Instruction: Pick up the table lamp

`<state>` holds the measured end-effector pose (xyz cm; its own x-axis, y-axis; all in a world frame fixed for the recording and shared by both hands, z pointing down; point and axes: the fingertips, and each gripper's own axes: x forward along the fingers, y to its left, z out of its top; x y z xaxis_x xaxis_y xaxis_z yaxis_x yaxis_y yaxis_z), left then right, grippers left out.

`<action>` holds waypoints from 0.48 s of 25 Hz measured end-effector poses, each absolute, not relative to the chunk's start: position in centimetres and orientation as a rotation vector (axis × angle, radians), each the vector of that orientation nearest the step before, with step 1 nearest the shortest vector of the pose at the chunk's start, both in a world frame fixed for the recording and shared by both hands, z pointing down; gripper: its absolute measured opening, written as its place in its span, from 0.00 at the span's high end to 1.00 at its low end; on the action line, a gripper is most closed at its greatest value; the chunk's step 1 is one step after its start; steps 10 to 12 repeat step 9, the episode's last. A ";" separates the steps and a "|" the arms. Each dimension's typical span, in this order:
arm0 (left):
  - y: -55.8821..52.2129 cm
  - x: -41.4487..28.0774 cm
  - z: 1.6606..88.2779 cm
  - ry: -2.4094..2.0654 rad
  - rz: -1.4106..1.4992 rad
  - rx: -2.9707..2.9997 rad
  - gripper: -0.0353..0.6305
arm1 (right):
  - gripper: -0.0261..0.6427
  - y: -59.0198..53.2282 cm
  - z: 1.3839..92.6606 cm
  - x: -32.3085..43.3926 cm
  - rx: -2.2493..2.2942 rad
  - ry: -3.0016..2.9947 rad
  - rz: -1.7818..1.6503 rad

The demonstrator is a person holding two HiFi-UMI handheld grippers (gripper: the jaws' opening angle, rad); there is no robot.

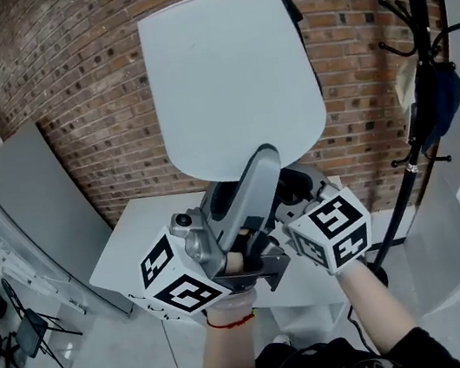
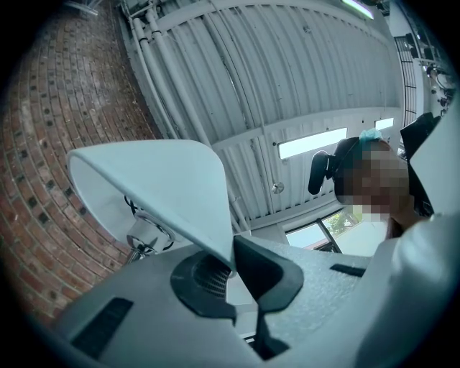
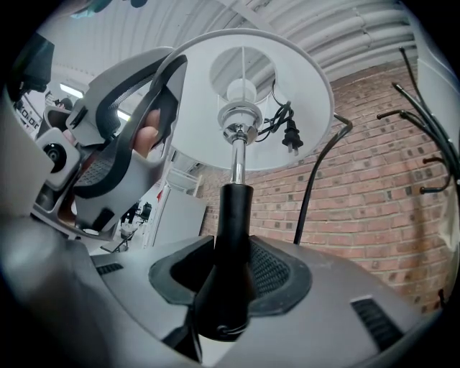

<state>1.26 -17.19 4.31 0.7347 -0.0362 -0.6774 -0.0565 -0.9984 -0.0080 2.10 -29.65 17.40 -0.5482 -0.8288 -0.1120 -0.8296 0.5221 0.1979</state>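
A brick wall (image 1: 63,85) fills the background, with a grey panel (image 1: 35,204) standing against it on the left and a black coat rack (image 1: 419,57) on the right. Below lies a white bench (image 1: 133,231), seen partly under the person's forearms.

The table lamp (image 1: 230,82) is held in the air in front of the wall, above the bench, gripped by both tools at once. Its white shade (image 2: 158,180) is the largest part and takes up the upper middle of the head view.

The left gripper (image 2: 230,269) reaches up to the shade's lower rim, and its fingers (image 2: 269,269) are closed on the thin edge, which runs down between the two dark pads.

The right gripper (image 3: 230,266) sits just beside the left one. Its fingers are clamped on the lamp's black stem (image 3: 233,215), which stands upright between them and widens toward the bottom. Above the stem a chrome neck (image 3: 236,154) rises to the socket inside the shade.

A black plug (image 3: 291,136) with its coiled cord hangs under the shade, just beside the socket.
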 end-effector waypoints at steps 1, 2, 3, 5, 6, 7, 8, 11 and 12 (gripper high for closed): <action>-17.3 1.3 4.5 0.081 1.130 -2.903 0.93 | 0.73 -29.7 17.6 2.1 -1.492 2.738 0.359; -17.4 1.2 4.6 0.085 1.129 -2.905 0.93 | 0.73 -29.8 17.7 2.0 -1.494 2.739 0.361; -17.6 1.2 4.7 0.087 1.129 -2.906 0.93 | 0.73 -29.9 17.8 2.0 -1.495 2.739 0.364; -17.9 1.0 4.8 0.085 1.131 -2.908 0.93 | 0.73 -30.2 17.9 1.9 -1.499 2.738 0.370; -18.1 1.0 4.8 0.084 1.130 -2.908 0.93 | 0.73 -30.4 18.0 1.8 -1.502 2.737 0.373; -18.3 0.9 4.9 0.083 1.129 -2.907 0.93 | 0.73 -30.7 18.0 1.8 -1.504 2.736 0.376; -18.5 0.8 4.9 0.083 1.128 -2.906 0.93 | 0.73 -30.9 18.0 1.7 -1.506 2.735 0.378; -18.7 0.7 5.0 0.082 1.127 -2.905 0.93 | 0.73 -31.1 18.1 1.6 -1.508 2.735 0.380; -18.7 0.7 5.0 0.082 1.127 -2.905 0.93 | 0.73 -31.1 18.1 1.6 -1.508 2.735 0.380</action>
